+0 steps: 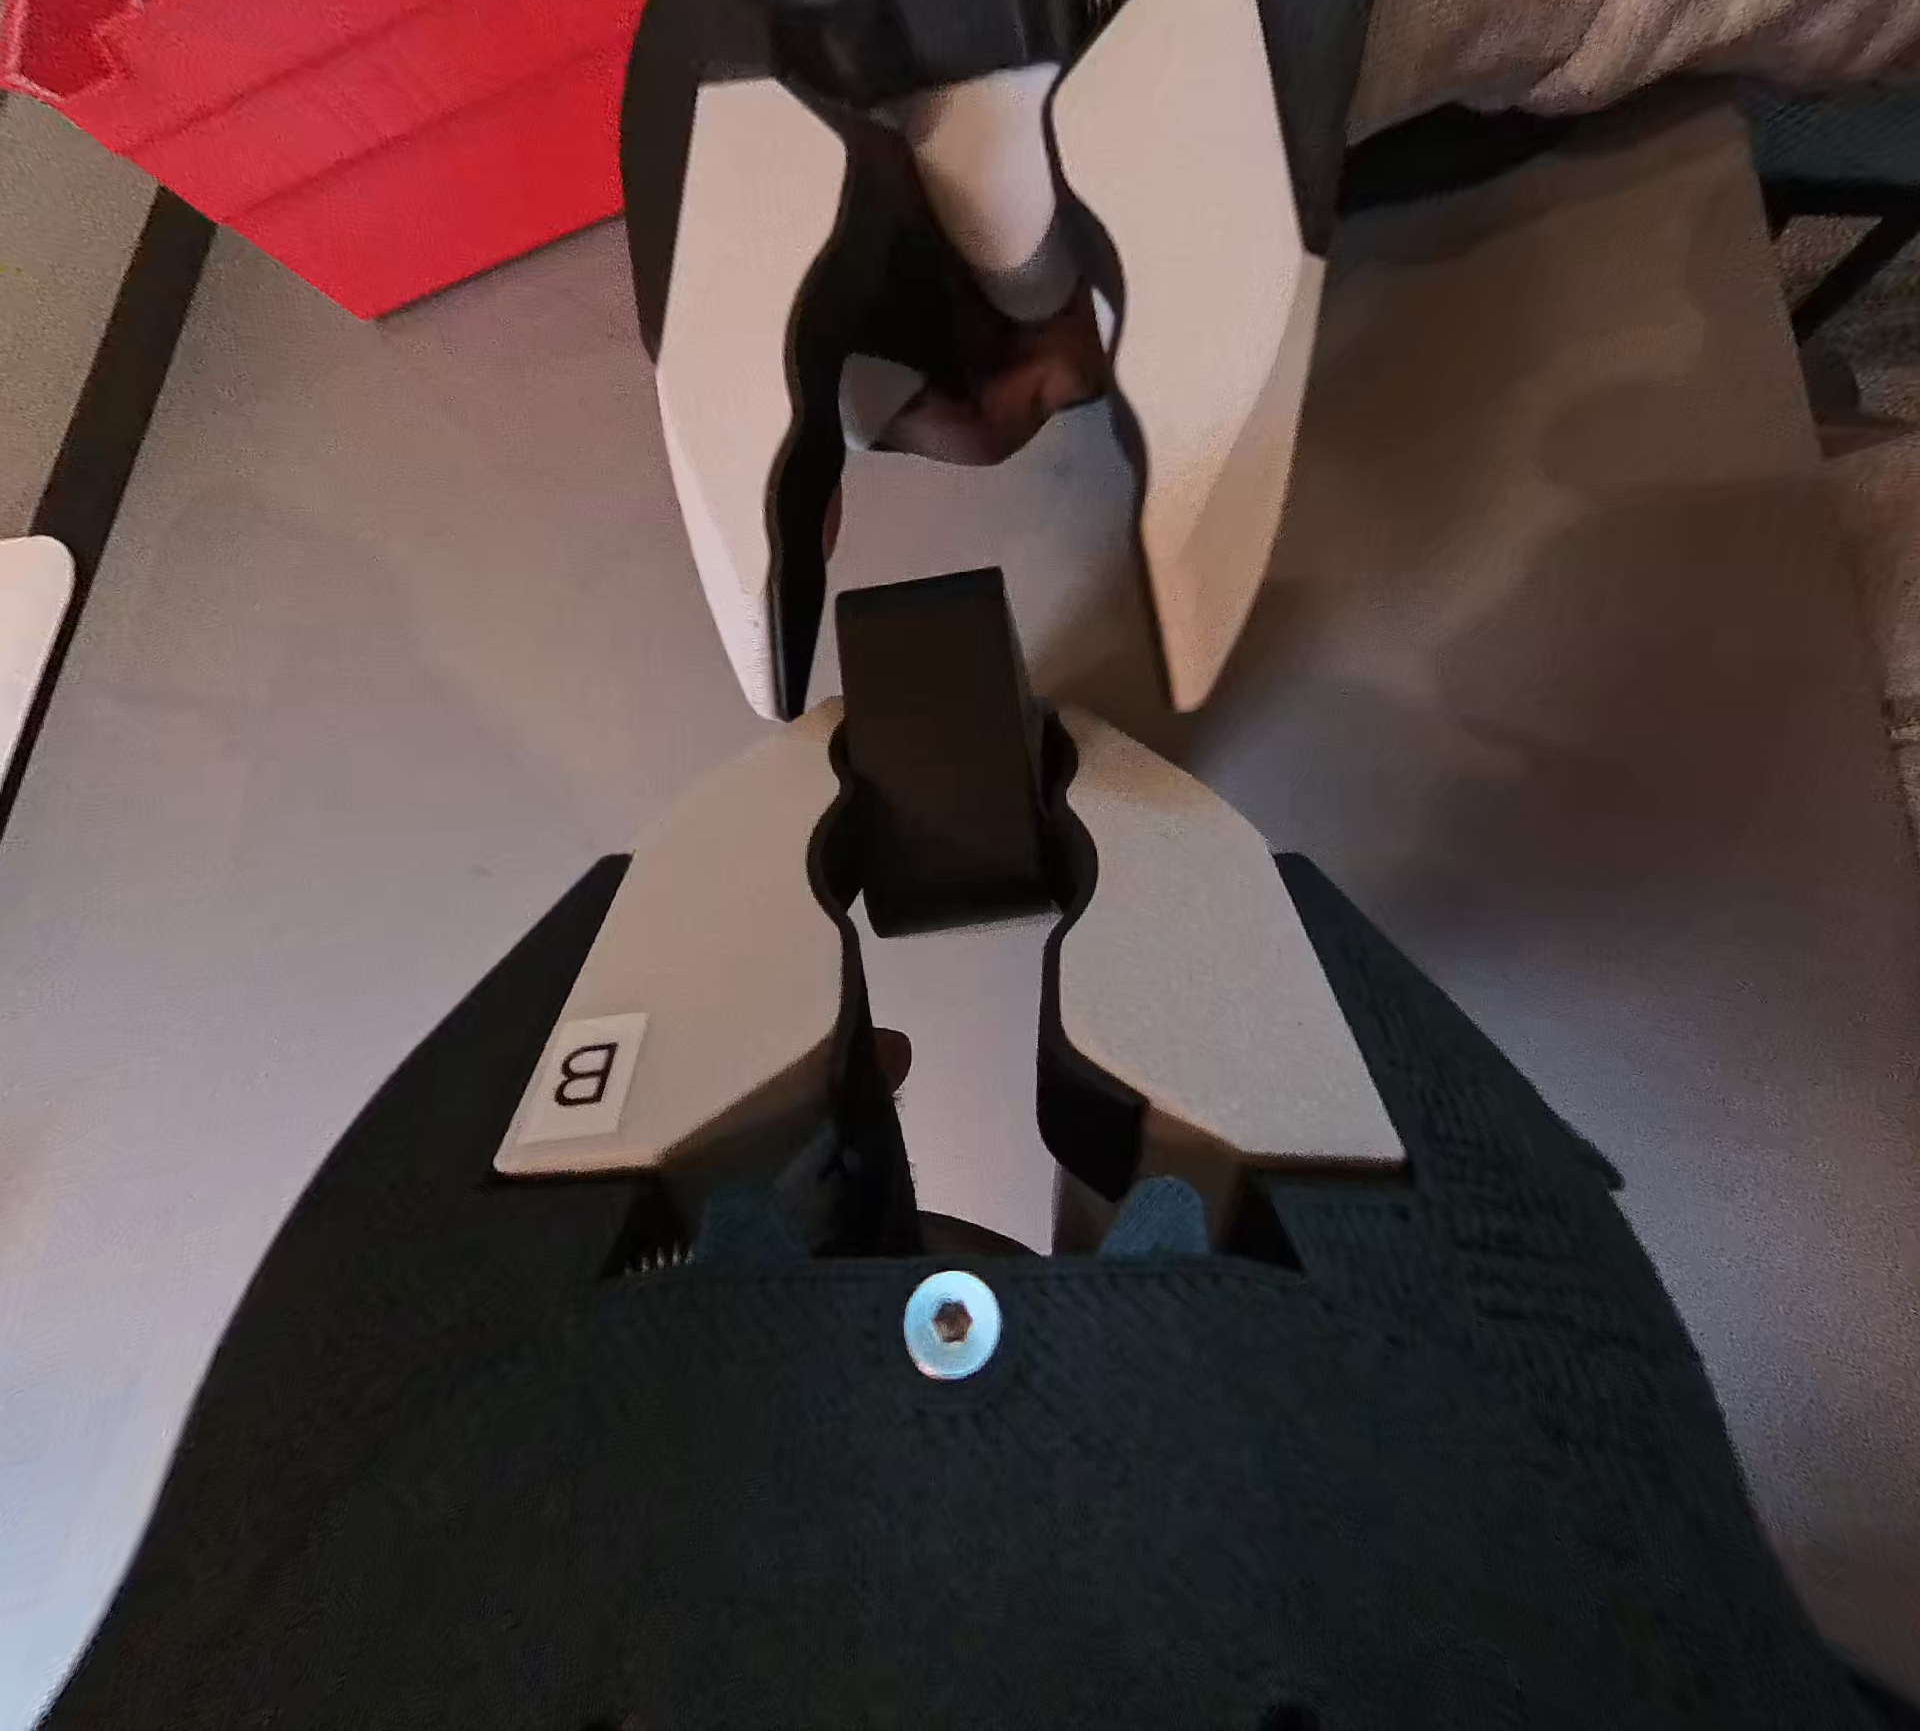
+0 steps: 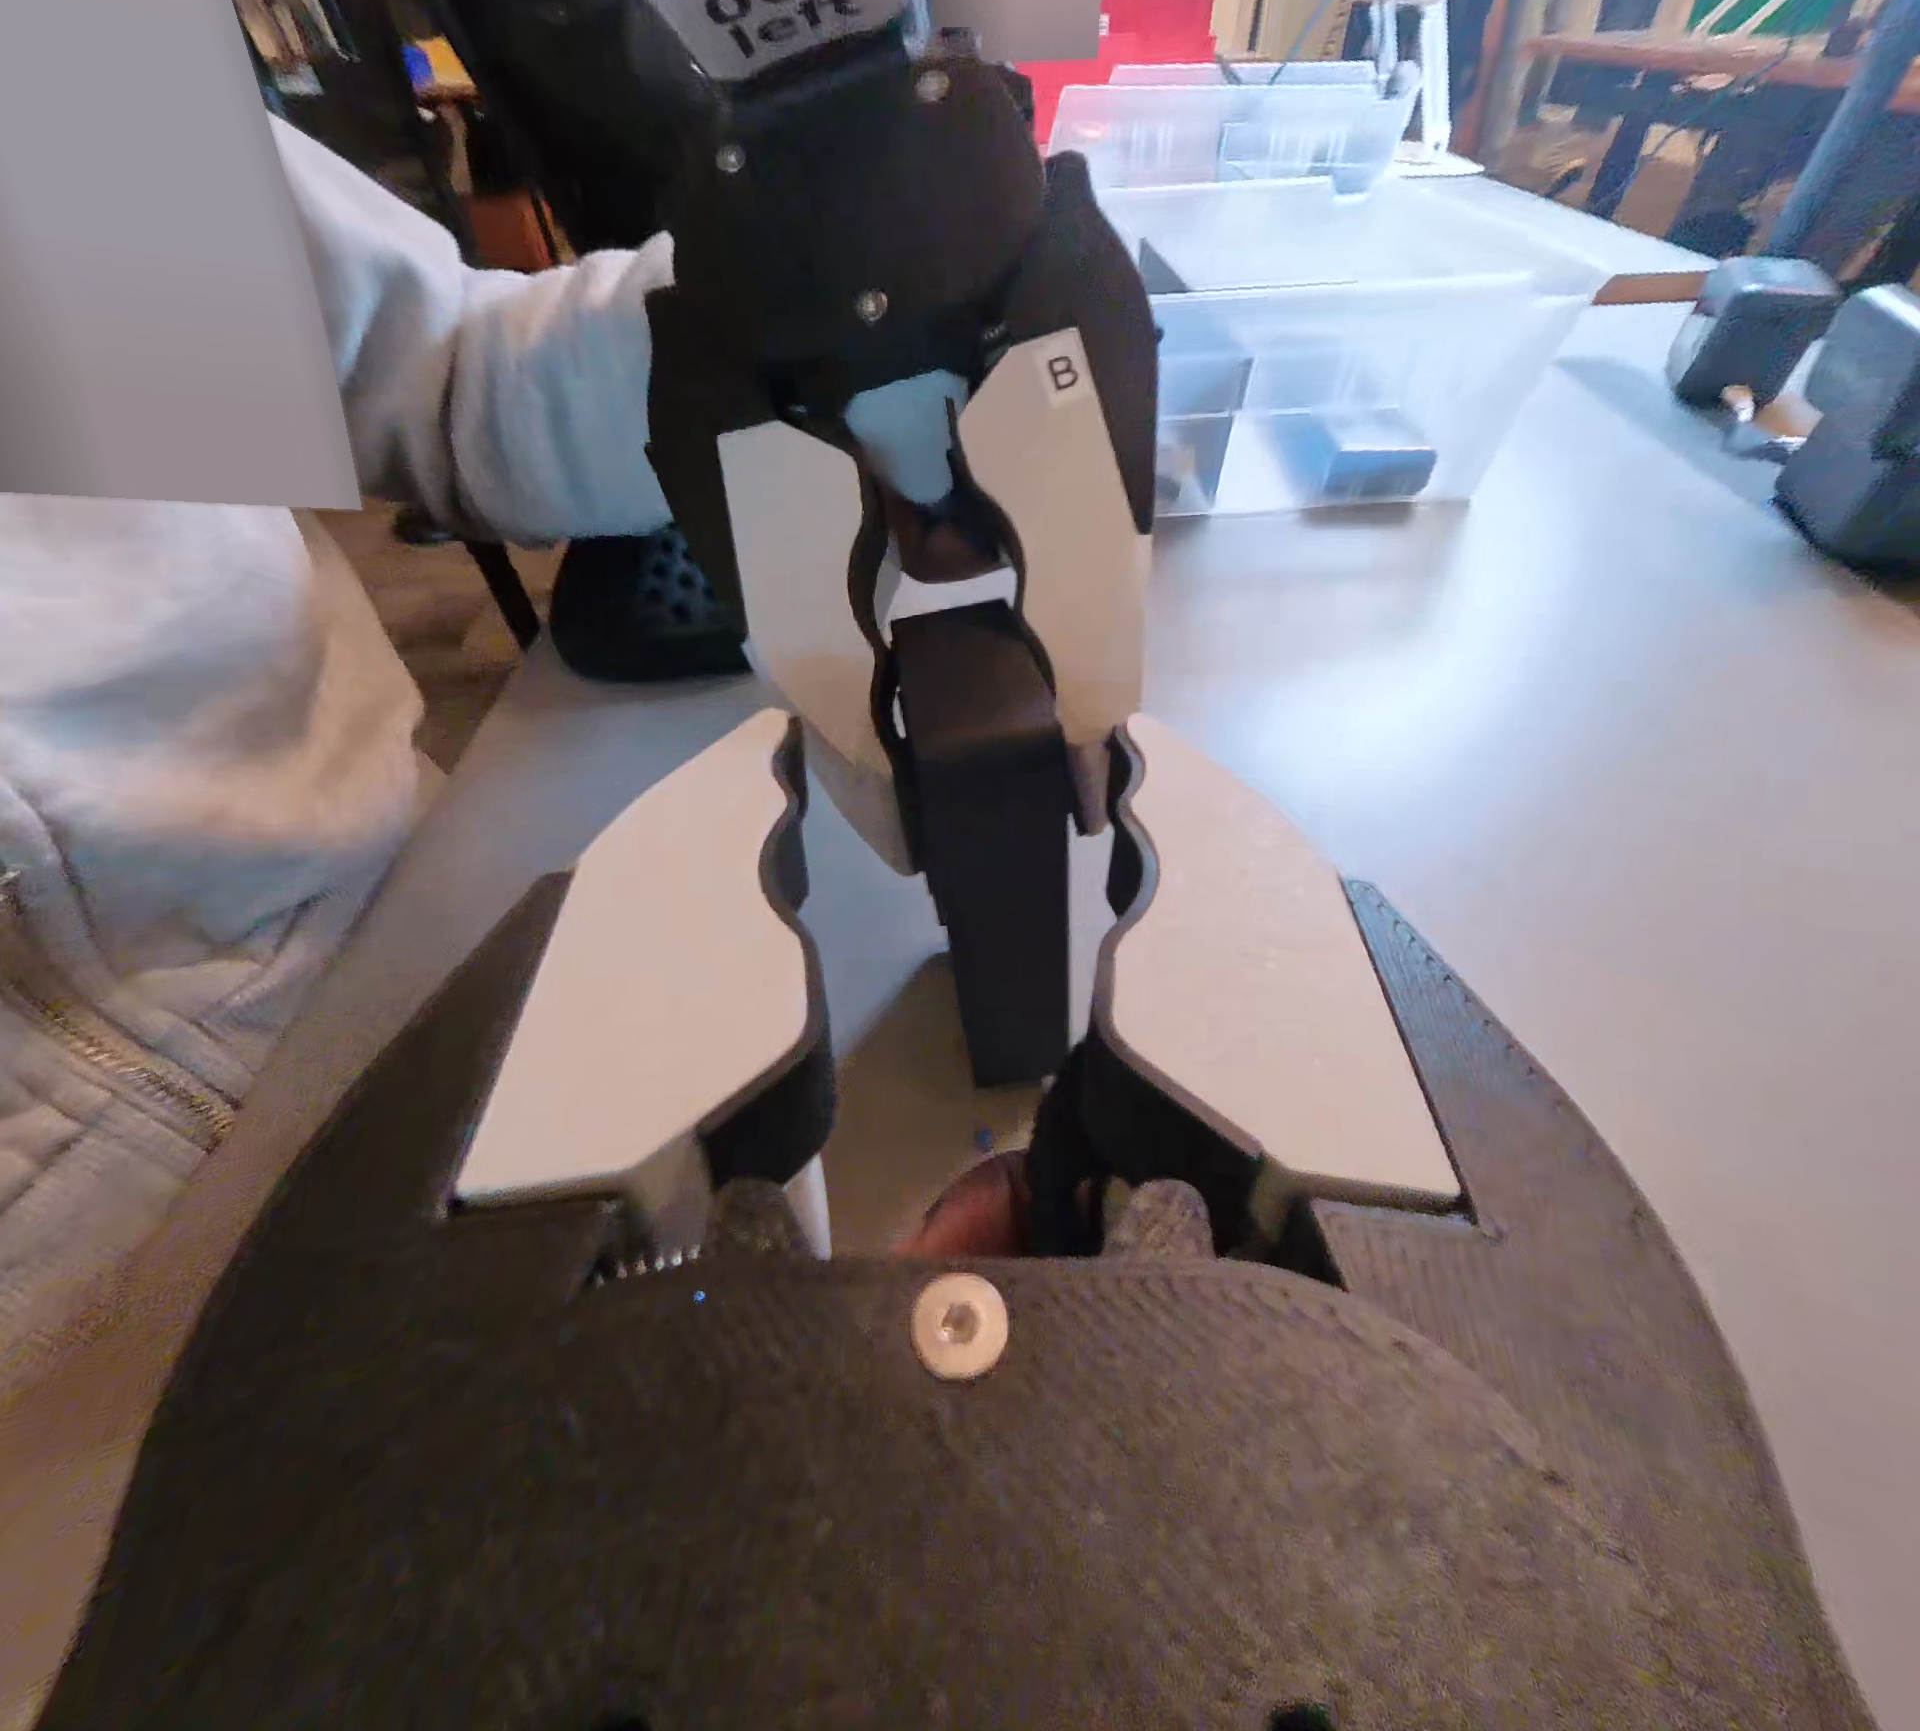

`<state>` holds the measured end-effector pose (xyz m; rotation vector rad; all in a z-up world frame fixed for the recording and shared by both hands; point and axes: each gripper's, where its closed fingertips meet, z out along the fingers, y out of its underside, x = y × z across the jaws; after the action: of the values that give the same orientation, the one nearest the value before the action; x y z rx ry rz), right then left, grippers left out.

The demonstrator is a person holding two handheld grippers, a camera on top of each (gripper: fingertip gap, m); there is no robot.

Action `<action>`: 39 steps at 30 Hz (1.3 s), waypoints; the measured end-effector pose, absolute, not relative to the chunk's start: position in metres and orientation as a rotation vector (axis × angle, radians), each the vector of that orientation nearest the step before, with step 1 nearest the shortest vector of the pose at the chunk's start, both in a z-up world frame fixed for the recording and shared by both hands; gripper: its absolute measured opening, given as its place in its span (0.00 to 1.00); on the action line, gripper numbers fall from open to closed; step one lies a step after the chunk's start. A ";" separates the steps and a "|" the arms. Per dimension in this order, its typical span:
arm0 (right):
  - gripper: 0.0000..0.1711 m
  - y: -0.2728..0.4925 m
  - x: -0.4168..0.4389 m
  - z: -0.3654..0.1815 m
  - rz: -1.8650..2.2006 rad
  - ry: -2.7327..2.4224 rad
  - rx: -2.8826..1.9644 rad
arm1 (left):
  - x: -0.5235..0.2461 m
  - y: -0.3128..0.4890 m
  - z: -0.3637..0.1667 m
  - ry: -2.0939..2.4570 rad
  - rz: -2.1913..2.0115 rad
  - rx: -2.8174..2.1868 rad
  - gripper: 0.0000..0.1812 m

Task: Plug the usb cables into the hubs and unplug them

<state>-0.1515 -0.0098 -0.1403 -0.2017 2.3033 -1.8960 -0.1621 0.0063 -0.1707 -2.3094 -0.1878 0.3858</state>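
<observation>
Above a pale grey table point(image 1: 364, 642), a black rectangular hub point(image 1: 940, 767) is pinched at one end between the narrowly parted jaws of the left gripper point(image 1: 948, 772). Its other end is flanked by the right gripper point(image 2: 961, 782), whose jaws are spread wider, one finger point(image 2: 1127, 808) just beside it.

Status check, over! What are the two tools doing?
Left tool shut on black hub. Right tool open around its other end. Table near them bare.

Block point(image 1: 940, 767) on table point(image 1: 312, 642) between facing tongs; bin point(image 1: 343, 40) behind-left.
</observation>
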 end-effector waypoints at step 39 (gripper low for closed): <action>0.15 0.012 -0.213 -0.118 -2.271 2.484 0.037 | -0.223 -0.045 -0.103 -0.558 0.686 -1.797 0.24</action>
<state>-0.2127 0.0122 -0.1177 0.0370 2.4845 -2.2707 -0.2226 -0.0451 -0.1026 -1.7972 -0.5578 0.6860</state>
